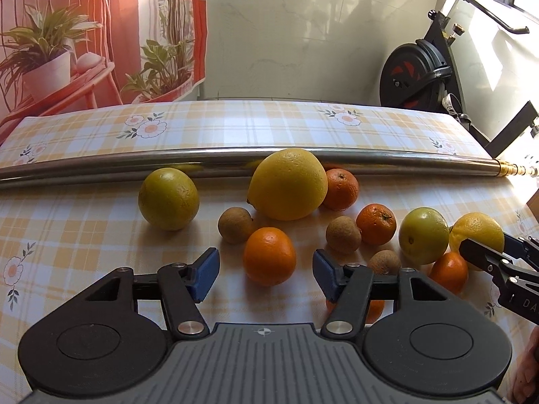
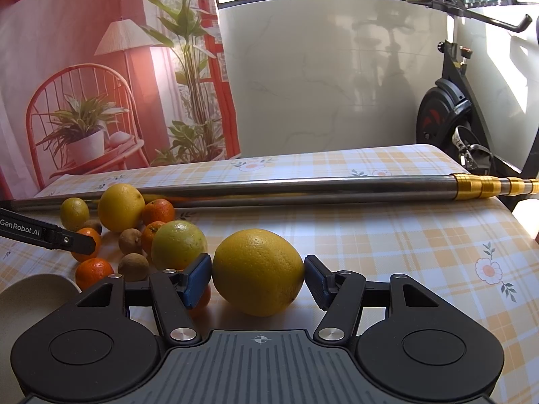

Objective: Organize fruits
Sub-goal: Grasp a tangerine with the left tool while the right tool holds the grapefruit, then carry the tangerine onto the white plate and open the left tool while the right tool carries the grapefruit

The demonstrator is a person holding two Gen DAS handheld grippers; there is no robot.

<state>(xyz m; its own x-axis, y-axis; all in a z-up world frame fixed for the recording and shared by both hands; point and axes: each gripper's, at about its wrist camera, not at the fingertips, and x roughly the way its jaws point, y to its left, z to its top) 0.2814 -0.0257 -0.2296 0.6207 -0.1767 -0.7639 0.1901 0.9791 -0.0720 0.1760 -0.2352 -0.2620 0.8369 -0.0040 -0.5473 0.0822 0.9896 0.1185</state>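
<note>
The right tool (image 2: 258, 277) is clamped on a yellow lemon (image 2: 258, 271), its blue pads (image 2: 197, 279) pressed against both sides of the fruit, which sits on the checked tabletop (image 2: 404, 252). Just left of it lies a greenish citrus (image 2: 178, 249), and beyond that a cluster of fruit: small tangerines (image 2: 93, 271), brown longans (image 2: 133, 266), a big yellow citrus (image 2: 121, 207) and a smaller green one (image 2: 74, 213). A long metal pole (image 2: 303, 190) lies across the tabletop behind them all, the big yellow citrus close against it. The rim of a pale bowl (image 2: 30, 289) shows at the near left.

The left tool (image 1: 266, 276) hovers with its fingers partly apart around an orange (image 1: 269, 256); the pads (image 1: 205, 274) stand clear of the fruit on both sides, so nothing is held. Past the orange sit two longans (image 1: 235, 225), then the big yellow citrus (image 1: 289, 184) by the pole (image 1: 101, 165), with a green citrus (image 1: 168, 203) apart to the left.
</note>
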